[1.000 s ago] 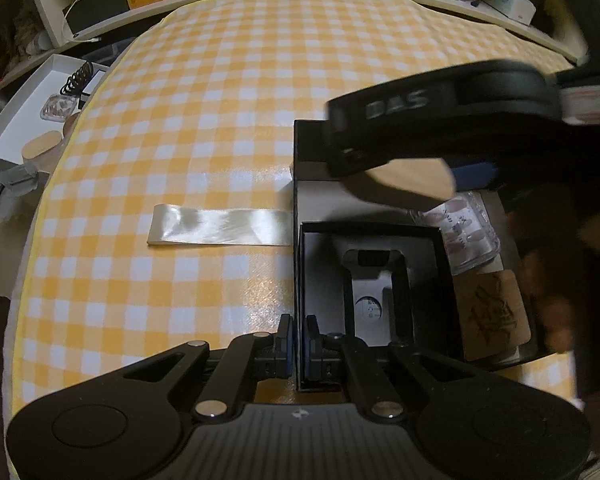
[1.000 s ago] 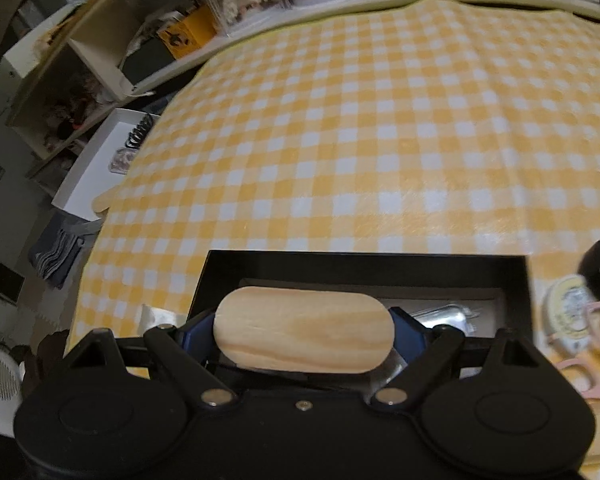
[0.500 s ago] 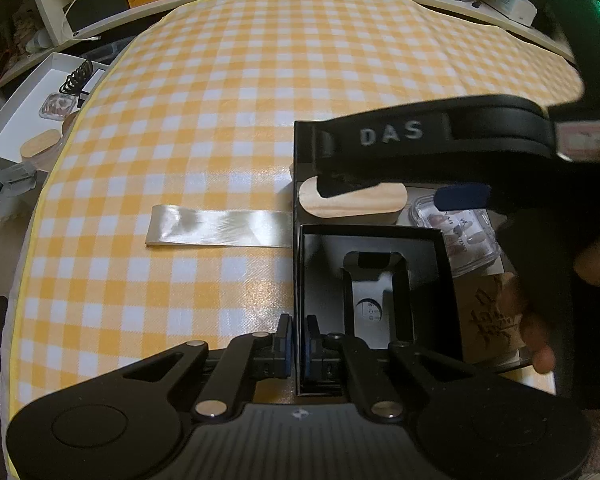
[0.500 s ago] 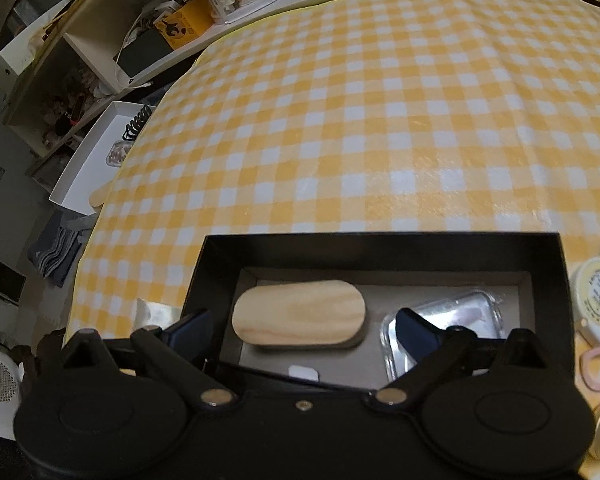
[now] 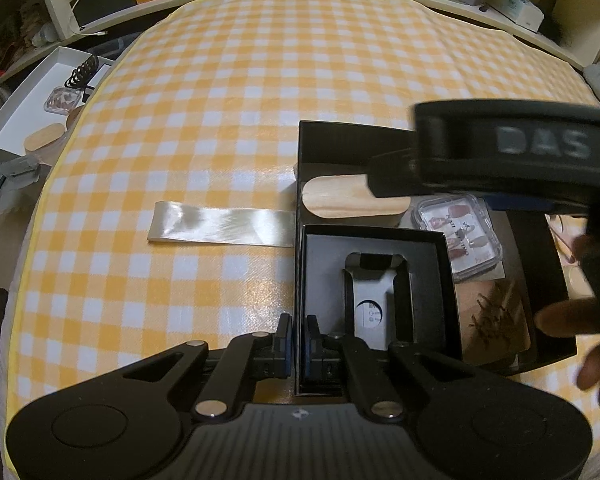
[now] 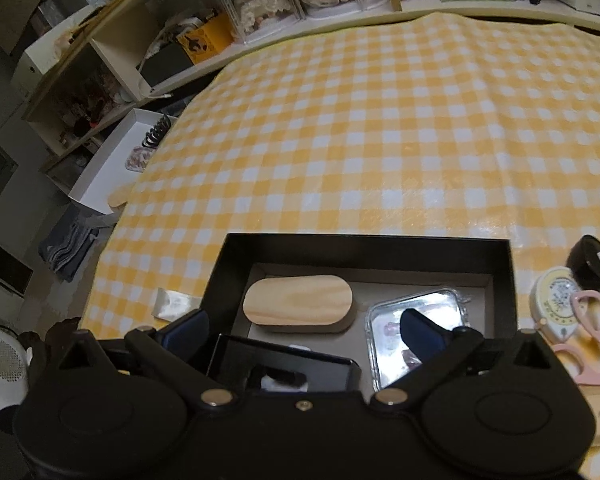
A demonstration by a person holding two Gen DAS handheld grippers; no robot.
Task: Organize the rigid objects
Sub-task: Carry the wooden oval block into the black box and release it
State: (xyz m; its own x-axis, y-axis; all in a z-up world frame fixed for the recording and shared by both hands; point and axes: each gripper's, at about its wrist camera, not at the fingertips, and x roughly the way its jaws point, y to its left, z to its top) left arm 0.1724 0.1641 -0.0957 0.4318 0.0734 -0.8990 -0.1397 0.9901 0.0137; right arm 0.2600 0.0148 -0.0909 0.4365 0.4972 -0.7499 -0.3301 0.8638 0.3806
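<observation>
One wooden block [image 6: 298,299] and one clear case [image 6: 416,332] lie in the black box [image 6: 364,246], right hand-held gripper [image 6: 300,330] wide, left hand-held gripper [image 5: 299,346] clamping its wall.

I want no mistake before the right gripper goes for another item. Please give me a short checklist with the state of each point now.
1. Wooden block lies flat in black box: ok.
2. Right gripper open, its jaws just opened, nothing between them: ok.
3. Left gripper shut on box wall: ok.
4. Clear case beside the block, apart: ok.
5. Items outside, scissors and tape, still to sort: not ok.
</observation>
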